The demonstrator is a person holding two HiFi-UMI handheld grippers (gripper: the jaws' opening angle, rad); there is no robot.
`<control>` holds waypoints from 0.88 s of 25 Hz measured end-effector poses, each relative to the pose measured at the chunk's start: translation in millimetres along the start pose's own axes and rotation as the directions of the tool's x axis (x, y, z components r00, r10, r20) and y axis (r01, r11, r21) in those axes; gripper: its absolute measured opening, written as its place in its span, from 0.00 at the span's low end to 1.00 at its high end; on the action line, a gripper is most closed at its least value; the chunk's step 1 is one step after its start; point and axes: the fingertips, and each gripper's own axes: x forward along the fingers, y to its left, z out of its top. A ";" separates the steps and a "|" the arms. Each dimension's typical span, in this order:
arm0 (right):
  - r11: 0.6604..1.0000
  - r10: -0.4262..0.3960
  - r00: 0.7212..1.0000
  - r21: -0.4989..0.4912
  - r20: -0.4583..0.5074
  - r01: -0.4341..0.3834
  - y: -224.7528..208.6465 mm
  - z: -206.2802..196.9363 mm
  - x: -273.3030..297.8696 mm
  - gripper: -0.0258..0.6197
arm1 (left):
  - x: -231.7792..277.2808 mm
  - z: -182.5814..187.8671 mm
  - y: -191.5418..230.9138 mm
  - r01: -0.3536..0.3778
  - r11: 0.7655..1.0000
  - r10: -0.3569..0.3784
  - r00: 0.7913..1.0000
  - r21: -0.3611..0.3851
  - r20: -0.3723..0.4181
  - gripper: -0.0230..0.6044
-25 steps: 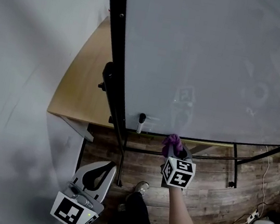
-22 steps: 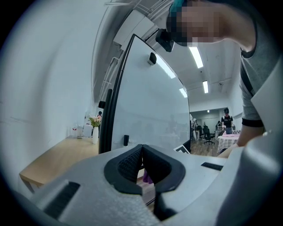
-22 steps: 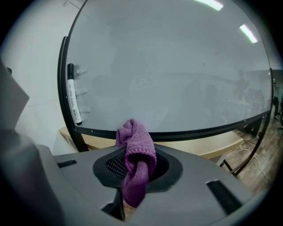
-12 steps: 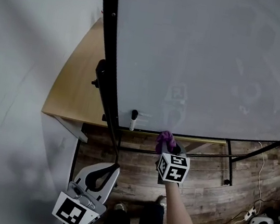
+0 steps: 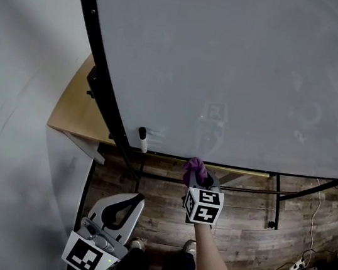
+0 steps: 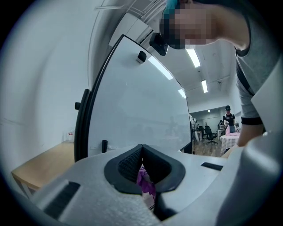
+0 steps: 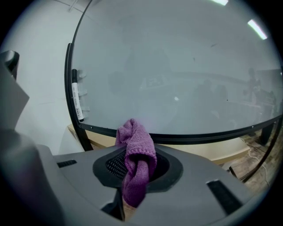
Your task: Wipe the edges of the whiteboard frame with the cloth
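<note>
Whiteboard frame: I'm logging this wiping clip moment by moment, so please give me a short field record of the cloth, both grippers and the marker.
cloth: purple, knitted, bunched up
right gripper: shut on the cloth, raised to the bottom edge of the frame; contact cannot be confirmed
left gripper: jaws together, holding nothing, low and off to the left
whiteboard frame: black, thin
marker: just inside the frame's lower left corner, apart from the cloth

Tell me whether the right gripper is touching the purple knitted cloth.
Touching. The right gripper view shows the right gripper clamped shut on the purple knitted cloth.
</note>
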 end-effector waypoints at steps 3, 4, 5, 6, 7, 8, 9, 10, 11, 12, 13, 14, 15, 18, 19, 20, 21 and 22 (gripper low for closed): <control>1.000 0.022 1.000 -0.008 -0.005 -0.022 -14.7 -1.1 -5.3 0.15 | 12.7 -0.6 -18.6 -0.011 1.000 0.011 1.000 -0.007 -0.006 0.06; 1.000 0.026 1.000 -0.014 -0.008 -0.026 -19.6 -1.4 -6.6 0.15 | 17.0 -0.9 -23.8 -0.014 1.000 0.014 1.000 -0.009 -0.008 0.06; 0.999 0.029 1.000 -0.021 -0.010 -0.029 -24.6 -1.7 -7.7 0.15 | 21.1 -1.5 -28.4 -0.017 1.000 0.016 1.000 -0.010 -0.010 0.06; 0.999 0.031 0.999 -0.026 -0.012 -0.031 -29.9 -1.8 -8.7 0.15 | 25.1 -2.3 -32.6 -0.018 1.000 0.018 1.000 -0.011 -0.013 0.06; 0.999 0.031 0.999 -0.027 -0.013 -0.031 -35.6 -2.0 -9.9 0.15 | 29.0 -3.0 -36.7 -0.020 1.000 0.019 1.000 -0.011 -0.014 0.06; 0.999 0.031 0.999 -0.027 -0.014 -0.031 -41.7 -2.4 -11.4 0.15 | 32.5 -3.3 -40.9 -0.021 1.000 0.020 1.000 -0.013 -0.013 0.06; 0.999 0.029 0.999 -0.025 -0.015 -0.029 -48.0 -2.9 -13.3 0.15 | 35.9 -3.2 -45.1 -0.022 1.000 0.021 1.000 -0.016 -0.012 0.06; 0.999 0.027 1.000 -0.025 -0.017 -0.027 -54.4 -3.5 -15.3 0.15 | 38.9 -3.1 -49.3 -0.023 1.000 0.022 1.000 -0.017 -0.011 0.06; 0.999 0.024 1.000 -0.025 -0.018 -0.024 -60.6 -4.1 -17.3 0.15 | 41.8 -3.4 -53.1 -0.024 1.000 0.024 1.000 -0.017 -0.012 0.06; 0.999 0.021 1.000 -0.026 -0.018 -0.022 -66.5 -4.7 -19.0 0.15 | 44.4 -3.9 -56.5 -0.025 1.000 0.025 1.000 -0.017 -0.013 0.06; 0.999 0.019 1.000 -0.027 -0.018 -0.019 -72.3 -5.3 -20.5 0.15 | 47.1 -4.5 -59.8 -0.028 0.999 0.027 1.000 -0.018 -0.014 0.06; 0.999 0.017 1.000 -0.027 -0.018 -0.017 -78.0 -5.8 -22.1 0.15 | 49.8 -4.6 -63.2 -0.030 0.999 0.030 0.999 -0.019 -0.013 0.06; 1.000 0.015 1.000 -0.027 -0.018 -0.015 -83.6 -6.0 -24.0 0.15 | 52.6 -4.6 -66.9 -0.033 0.999 0.032 0.999 -0.020 -0.013 0.06; 1.000 0.012 1.000 -0.026 -0.017 -0.012 -99.9 -6.5 -30.0 0.15 | 61.4 -4.1 -78.9 -0.039 0.999 0.038 0.999 -0.022 -0.008 0.06; 1.000 0.011 1.000 -0.026 -0.017 -0.012 -104.9 -6.7 -31.6 0.15 | 64.6 -4.0 -82.5 -0.040 0.999 0.040 0.999 -0.023 -0.006 0.06; 1.000 0.010 1.000 -0.027 -0.018 -0.010 -110.1 -7.0 -33.0 0.15 | 67.8 -4.2 -86.1 -0.040 0.999 0.040 0.999 -0.024 -0.005 0.06; 1.000 0.008 1.000 -0.029 -0.018 -0.009 -115.5 -7.2 -34.5 0.15 | 71.2 -4.5 -89.8 -0.040 0.999 0.039 0.999 -0.025 -0.005 0.06; 1.000 0.005 1.000 -0.029 -0.018 -0.006 -121.2 -7.3 -36.2 0.15 | 74.7 -4.9 -93.7 -0.039 0.999 0.039 0.999 -0.025 -0.004 0.06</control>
